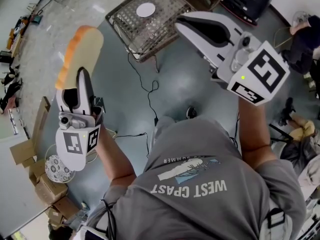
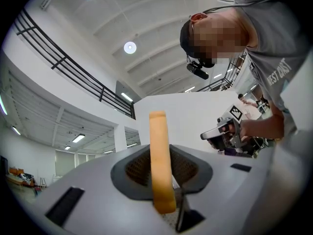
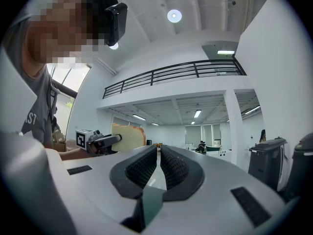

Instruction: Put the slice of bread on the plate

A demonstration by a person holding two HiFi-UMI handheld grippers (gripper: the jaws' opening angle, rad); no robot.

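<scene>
A slice of bread [image 1: 80, 48] with a pale face and an orange-brown crust stands upright in my left gripper [image 1: 83, 75], which is shut on its lower edge and held up in the air at the left. In the left gripper view the bread [image 2: 157, 131] shows edge-on between the dark pads. My right gripper [image 1: 181, 21] is raised at the upper right, shut with nothing between its pads [image 3: 146, 168]. A white round plate [image 1: 146, 9] lies in a wire basket [image 1: 165, 29] on the floor ahead. The right gripper view shows the bread [image 3: 129, 135] off to the left.
Black cables [image 1: 147, 91] trail across the grey floor below the basket. Cardboard boxes [image 1: 42, 181] and a patterned round dish [image 1: 56, 168] sit at the lower left. Dark bins [image 3: 266, 163] stand at the right. Another person's legs [image 1: 297, 121] show at the far right.
</scene>
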